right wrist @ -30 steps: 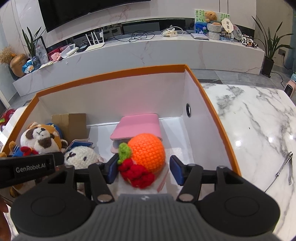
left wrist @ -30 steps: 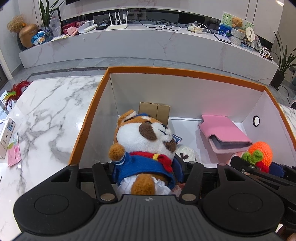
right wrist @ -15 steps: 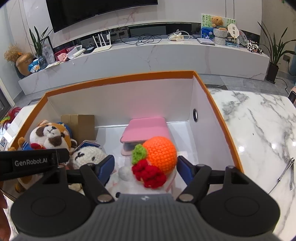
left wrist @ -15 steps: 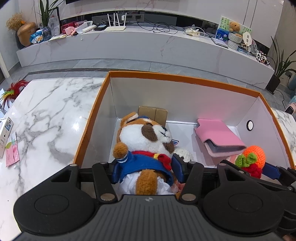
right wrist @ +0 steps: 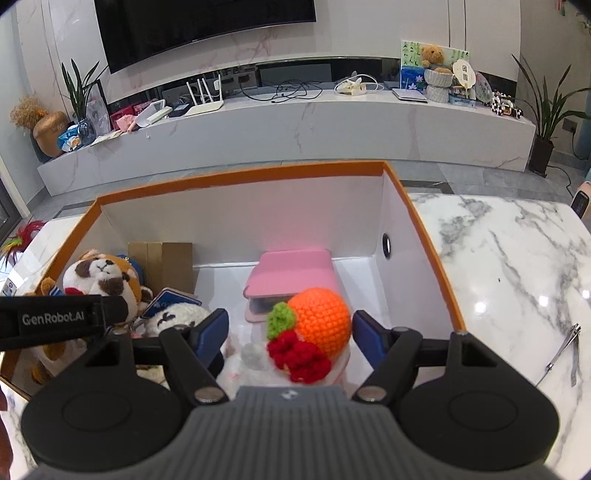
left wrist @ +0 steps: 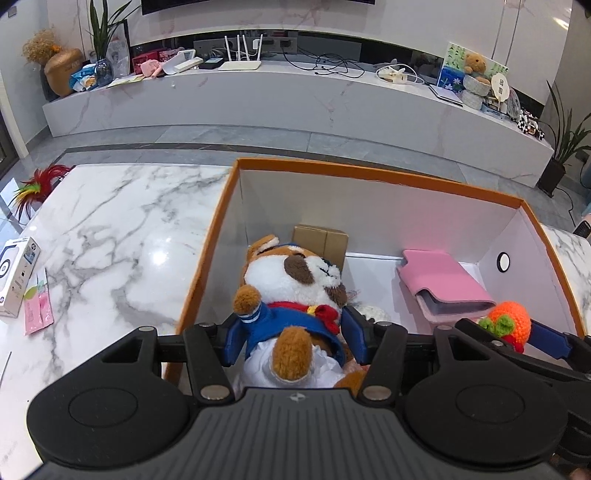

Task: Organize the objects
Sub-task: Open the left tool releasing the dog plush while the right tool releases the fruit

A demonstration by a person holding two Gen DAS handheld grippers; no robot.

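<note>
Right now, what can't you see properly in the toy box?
- Plush dog: its legs hide behind the left hand-held gripper, left wrist view.
- White plush: mostly covered by the gripper bar, right wrist view.
- Crocheted orange: what it rests on is hidden underneath it.
- Cardboard box: any printing is too small to make out.

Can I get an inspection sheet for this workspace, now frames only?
Surface: white marble table.
Job's things: orange-rimmed box holds plush dog, crochet orange, pink wallet, cardboard piece, white plush.
Clutter: small carton, feather toy, nail clippers on the table.
Grippers: left gripper shut on plush dog; right gripper open around crochet orange.
Cables: on the TV console.
Surroundings: TV, potted plants.
</note>
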